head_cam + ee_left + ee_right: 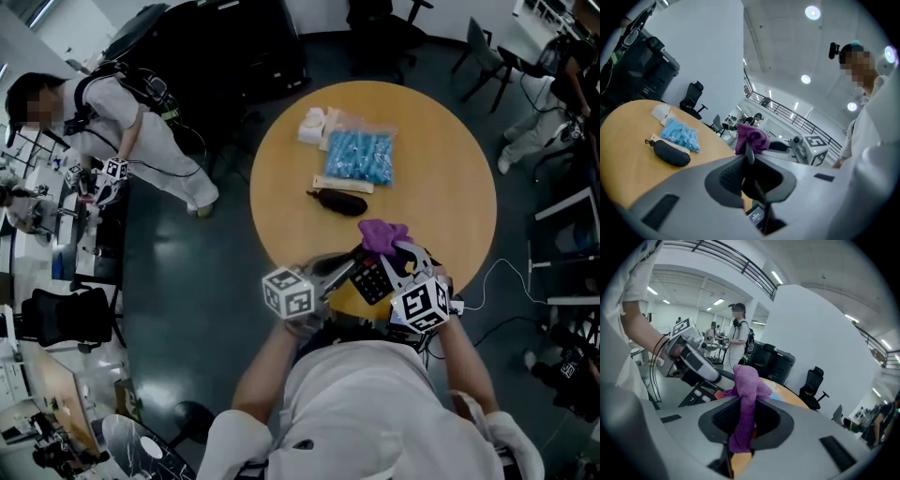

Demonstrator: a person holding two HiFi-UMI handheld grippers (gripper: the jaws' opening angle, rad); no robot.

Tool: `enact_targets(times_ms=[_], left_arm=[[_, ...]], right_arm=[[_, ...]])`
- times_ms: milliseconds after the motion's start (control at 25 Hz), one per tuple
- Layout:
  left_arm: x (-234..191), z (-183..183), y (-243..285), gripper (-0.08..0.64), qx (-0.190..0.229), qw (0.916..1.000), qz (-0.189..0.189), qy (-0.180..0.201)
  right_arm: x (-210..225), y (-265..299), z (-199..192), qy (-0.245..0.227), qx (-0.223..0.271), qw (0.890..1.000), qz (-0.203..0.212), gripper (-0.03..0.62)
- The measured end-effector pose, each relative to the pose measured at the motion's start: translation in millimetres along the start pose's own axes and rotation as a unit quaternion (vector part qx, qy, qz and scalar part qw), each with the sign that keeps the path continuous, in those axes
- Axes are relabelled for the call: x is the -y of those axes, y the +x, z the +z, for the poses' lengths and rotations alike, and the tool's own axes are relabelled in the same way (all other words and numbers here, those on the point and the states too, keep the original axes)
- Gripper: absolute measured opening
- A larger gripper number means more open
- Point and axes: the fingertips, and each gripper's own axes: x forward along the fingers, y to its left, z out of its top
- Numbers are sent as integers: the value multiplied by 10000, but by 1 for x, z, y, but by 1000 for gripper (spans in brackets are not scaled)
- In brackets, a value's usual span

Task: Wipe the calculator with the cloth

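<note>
The left gripper [353,268] is clamped narrowly on the calculator [372,279], which shows edge-on as a thin dark slab between its 2 jaws in the left gripper view. Seen from the head view, the calculator is lifted off the round table [450,187] and hangs over the table's rim at 6 o'clock, tilted, with its keys facing up.

The right gripper [401,255] pinches the purple cloth [382,234]. In the right gripper view the cloth [745,394] runs down between the jaws and bunches above their tips. The bunched end sits just beyond the calculator's far edge, at 12 o'clock from it. I cannot tell if the 2 touch.

A black zip case [338,201] lies near the table's middle. A bag of blue items [358,156] lies at 12 o'clock from the case, and a white packet [318,124] sits at the table's 11 o'clock edge.
</note>
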Motion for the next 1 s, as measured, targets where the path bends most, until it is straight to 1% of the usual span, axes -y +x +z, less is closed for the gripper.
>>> enact_targets(times_ms=[120,200,280,400,480,600,720,800,880,1000], left_arm=[[1,14,-3,55,-9,10000,3,43],[4,22,-6,55,-72,9999,63,90],[6,28,-11,55,-122,9999,91,47],[6,33,-17,55,-281,9995,81,75],[7,32,-19,55,-387,9991,71,147],[12,35,-21,55,-330,9993,23,165],[15,41,-27,55,-102,9999,-74,-109],[15,45,-32,55,44,9996,-129,-261],[17,44,-36,55,107,9995,-119,-275],[21,40,-39,55,162,9995,-94,-268]], right_arm=[[-16,1,19,-602,77,9981,129,75],[-32,-2,31,-1079,141,9937,276,75],[-48,-6,39,-1454,229,9879,497,75],[-65,-9,43,-1872,253,9790,762,75],[-71,-11,43,-2024,283,9752,844,75],[-71,-17,49,-2243,355,9708,778,75],[-70,-24,58,-2395,517,9676,605,75],[-72,-26,64,-2572,620,9631,486,75],[-77,-29,64,-2880,585,9550,398,75],[-83,-36,59,-3582,475,9323,142,75]])
